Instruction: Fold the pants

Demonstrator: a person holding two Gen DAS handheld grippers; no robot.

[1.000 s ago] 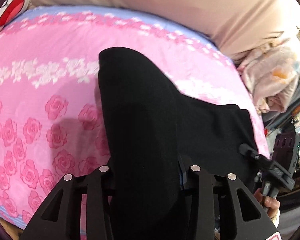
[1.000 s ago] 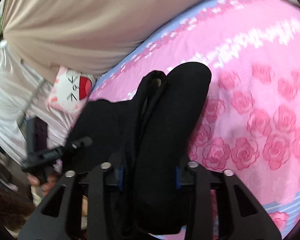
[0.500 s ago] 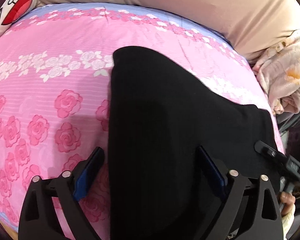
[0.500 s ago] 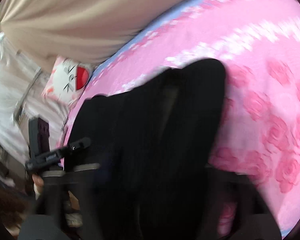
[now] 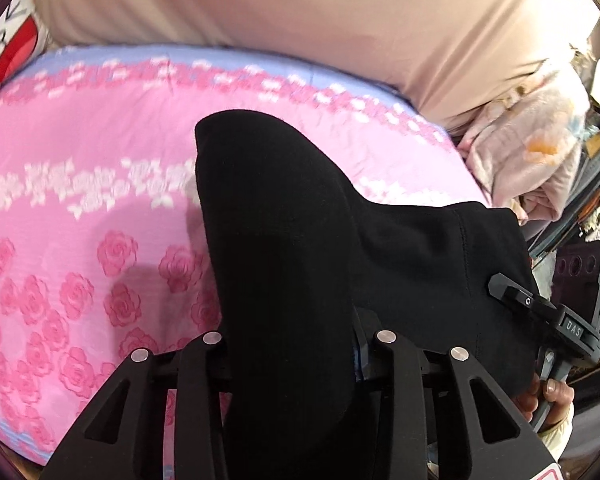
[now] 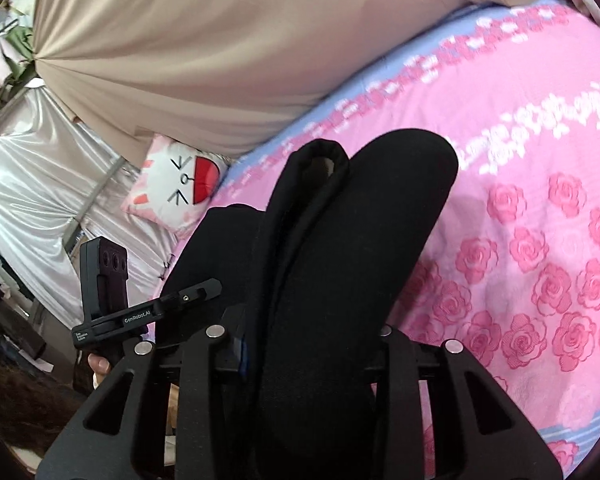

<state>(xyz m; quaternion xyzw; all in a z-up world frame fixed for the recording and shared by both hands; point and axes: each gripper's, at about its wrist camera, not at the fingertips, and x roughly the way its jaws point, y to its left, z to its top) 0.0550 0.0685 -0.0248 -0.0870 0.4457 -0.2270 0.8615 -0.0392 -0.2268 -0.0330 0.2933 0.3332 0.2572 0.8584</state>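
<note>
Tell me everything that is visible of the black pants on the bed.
The black pants look like soft, matte knit cloth with a stitched seam along one edge. They are bunched into thick rolled folds, one fold end showing a small opening. They lie on the pink rose-print bedsheet, the near part raised. The left tool and the right tool, jaws just closing, each clamp a fold.

Both grippers, left gripper and right gripper, are pinching black cloth, their jaws having just been closing on it
</note>
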